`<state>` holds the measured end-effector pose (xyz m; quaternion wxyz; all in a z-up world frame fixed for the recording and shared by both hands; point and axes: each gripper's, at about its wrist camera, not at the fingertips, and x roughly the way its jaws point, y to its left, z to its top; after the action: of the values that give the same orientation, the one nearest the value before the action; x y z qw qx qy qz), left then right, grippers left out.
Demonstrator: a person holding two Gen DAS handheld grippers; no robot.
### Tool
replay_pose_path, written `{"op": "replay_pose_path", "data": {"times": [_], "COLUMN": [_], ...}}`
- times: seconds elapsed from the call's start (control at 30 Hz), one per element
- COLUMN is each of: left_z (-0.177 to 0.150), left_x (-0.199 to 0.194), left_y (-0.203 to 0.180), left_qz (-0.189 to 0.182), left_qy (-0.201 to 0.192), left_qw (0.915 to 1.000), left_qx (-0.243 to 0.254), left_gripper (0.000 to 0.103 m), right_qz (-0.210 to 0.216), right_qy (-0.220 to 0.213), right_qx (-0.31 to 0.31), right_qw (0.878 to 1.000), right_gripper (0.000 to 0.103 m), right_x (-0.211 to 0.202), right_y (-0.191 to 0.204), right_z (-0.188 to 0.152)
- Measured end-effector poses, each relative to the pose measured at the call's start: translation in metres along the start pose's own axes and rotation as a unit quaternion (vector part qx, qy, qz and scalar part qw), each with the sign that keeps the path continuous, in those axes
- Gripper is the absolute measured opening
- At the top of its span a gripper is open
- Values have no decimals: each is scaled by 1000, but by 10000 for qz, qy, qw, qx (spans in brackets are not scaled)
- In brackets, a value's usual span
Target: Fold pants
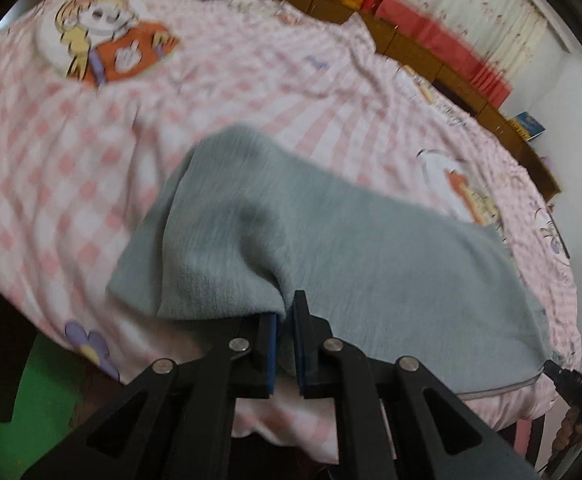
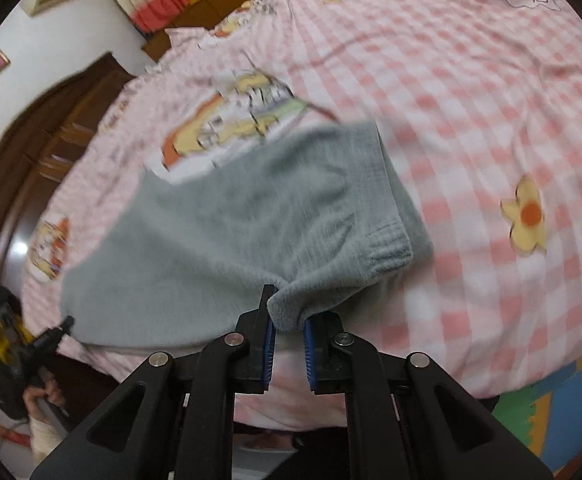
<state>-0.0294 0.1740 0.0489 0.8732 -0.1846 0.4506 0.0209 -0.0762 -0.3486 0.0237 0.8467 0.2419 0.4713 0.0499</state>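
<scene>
Gripping unlabelled grey pants [image 1: 331, 248], both grippers

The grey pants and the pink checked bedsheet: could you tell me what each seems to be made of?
The grey pants look like soft fleecy knit, matte and napped, with a gathered elastic waistband. The pink checked bedsheet looks like thin printed woven cotton, though blur leaves this uncertain.

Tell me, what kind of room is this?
Most likely a bedroom. The grey pants lie on a bed under a pink checked cartoon sheet, with curtains behind it and a dark wooden door to one side.
</scene>
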Motion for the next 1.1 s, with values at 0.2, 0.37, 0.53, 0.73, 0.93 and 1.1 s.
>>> {"op": "replay_pose_path", "data": {"times": [0.2,0.37,0.53,0.73,0.93,1.1], "left_z": [-12,-15,-10,-3,-15,-13], "left_x": [11,9,-5,-29,4,-4], "left_y": [8,6,6,2,16,20], "left_qz": [85,48,-41,-3,365,470], "left_qy": [93,83,-6,-185,376,315], "left_qw": [9999,9999,9999,9998,9986,9983], "left_qx": [-9,-44,-150,-2,-72,-159], "left_gripper": [7,7,7,7,13,33], "right_qz": [-280,22,88,-427,-1070,-980], "right_qy": [-70,-245,-633,-1166,-398,-510], "right_qx": [-161,210,766,335,-177,-212], "right_qw": [9995,9995,9950,9917,9933,9937], "right_gripper": [15,25,34,11,12,24], "right_x": [8,-9,-23,-34,0,-18], "right_y": [-3,-20,-38,-27,-34,-34], "right_z": [-17,-21,-9,3,-5,-1]}}
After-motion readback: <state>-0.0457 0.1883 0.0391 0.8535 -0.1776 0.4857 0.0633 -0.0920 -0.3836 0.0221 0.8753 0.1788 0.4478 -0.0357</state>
